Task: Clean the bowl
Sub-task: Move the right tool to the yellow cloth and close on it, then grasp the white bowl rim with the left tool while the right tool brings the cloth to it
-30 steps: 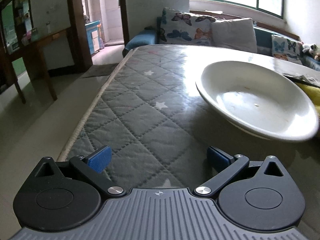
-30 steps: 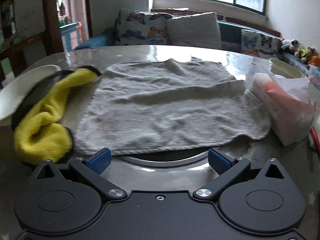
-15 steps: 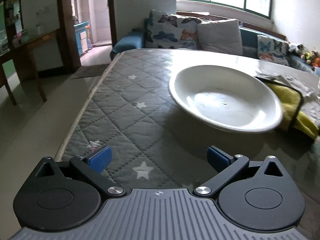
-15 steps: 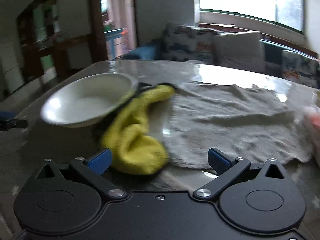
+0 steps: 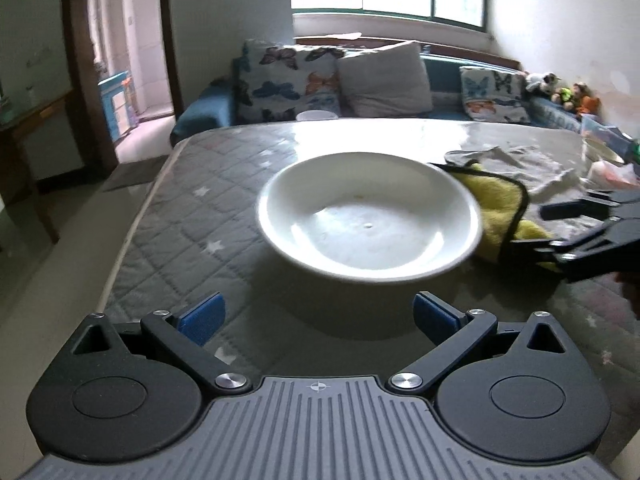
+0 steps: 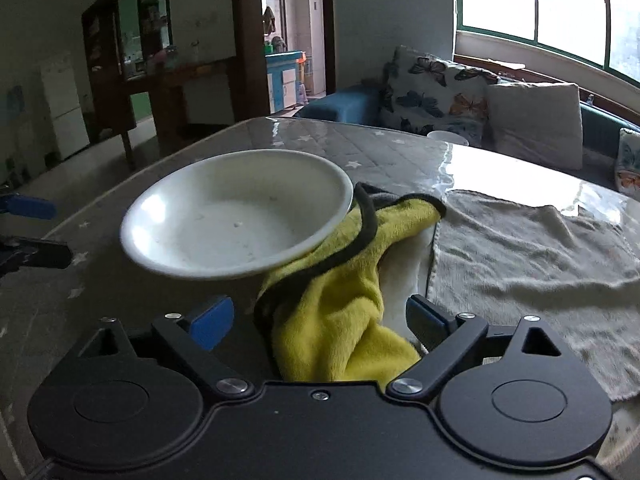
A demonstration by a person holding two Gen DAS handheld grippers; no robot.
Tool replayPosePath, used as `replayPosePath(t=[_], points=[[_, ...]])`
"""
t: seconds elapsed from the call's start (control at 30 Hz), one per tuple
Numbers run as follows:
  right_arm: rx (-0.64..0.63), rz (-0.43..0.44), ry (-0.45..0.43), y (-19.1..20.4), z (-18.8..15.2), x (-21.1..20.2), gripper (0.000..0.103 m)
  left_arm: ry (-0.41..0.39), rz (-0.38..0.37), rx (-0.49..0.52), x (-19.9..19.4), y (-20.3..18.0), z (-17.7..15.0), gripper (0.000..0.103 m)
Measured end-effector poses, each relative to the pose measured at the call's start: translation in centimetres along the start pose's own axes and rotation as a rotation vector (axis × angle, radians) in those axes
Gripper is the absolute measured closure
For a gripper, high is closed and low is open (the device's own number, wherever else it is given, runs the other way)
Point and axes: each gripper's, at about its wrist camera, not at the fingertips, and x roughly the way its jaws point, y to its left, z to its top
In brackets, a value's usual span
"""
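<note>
Grey quilted cloth with white stars under a glossy clear sheet covers the worktop (image 5: 192,216), and on it sits the wide, shallow white ceramic bowl (image 5: 370,216) — upright, near the worktop's left edge, with a few small specks on its inner surface. Its right rim overlaps a crumpled yellow microfibre cloth with dark edging (image 6: 340,312), which lies beside a flat, pale grey towel (image 6: 532,248) spread further right. The left hand-held gripper (image 5: 318,318) is released, its blue-padded fingers wide apart just in front of the bowl, not touching it. The right hand-held gripper (image 6: 320,320) is also spread wide — the yellow cloth's near end lies between its fingers, ungripped. Butterfly-print cushions (image 5: 292,80) line a blue sofa behind the worktop.
</note>
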Motion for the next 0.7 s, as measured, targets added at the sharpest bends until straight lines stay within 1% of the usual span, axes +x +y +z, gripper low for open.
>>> replayPosePath(t=[0.07, 0.17, 0.33, 0.4, 0.43, 0.47, 0.53, 0.6, 0.63, 0.67, 0.7], points=[[-0.01, 0.002, 0.006, 0.0, 0.1, 0.5, 0.011, -0.005, -0.007, 0.02, 0.2, -0.8, 0.2, 0.003], [-0.019, 0.014, 0.025, -0.1, 0.2, 1.1, 0.023, -0.013, -0.025, 0.045, 0.3, -1.9, 0.7, 0.005], [-0.022, 0.031, 0.042, -0.3, 0.3, 1.5, 0.027, -0.001, -0.059, 0.101, 1.4, -3.5, 1.7, 0.011], [-0.021, 0.037, 0.045, -0.4, 0.3, 1.5, 0.034, 0.004, -0.074, 0.128, 1.8, -4.1, 2.0, 0.014], [-0.02, 0.04, 0.047, -0.4, 0.3, 1.5, 0.036, 0.007, -0.082, 0.142, 2.0, -4.5, 2.2, 0.014], [-0.019, 0.044, 0.048, -0.5, 0.3, 1.5, 0.041, 0.01, -0.09, 0.156, 2.2, -4.8, 2.4, 0.014], [-0.018, 0.05, 0.052, -0.6, 0.4, 1.5, 0.042, 0.013, -0.102, 0.173, 2.6, -5.3, 2.7, 0.015], [-0.034, 0.053, 0.052, -0.7, 0.2, 2.4, 0.047, 0.014, -0.117, 0.189, 3.0, -5.9, 2.9, 0.016], [-0.041, 0.05, 0.052, -0.7, 0.2, 2.5, 0.048, 0.017, -0.125, 0.199, 3.3, -6.2, 3.1, 0.016], [-0.041, 0.047, 0.048, -0.7, 0.2, 2.4, 0.052, 0.019, -0.135, 0.211, 3.6, -6.7, 3.3, 0.016], [-0.04, 0.048, 0.048, -0.8, 0.2, 2.4, 0.054, 0.021, -0.141, 0.219, 3.8, -7.0, 3.4, 0.017]])
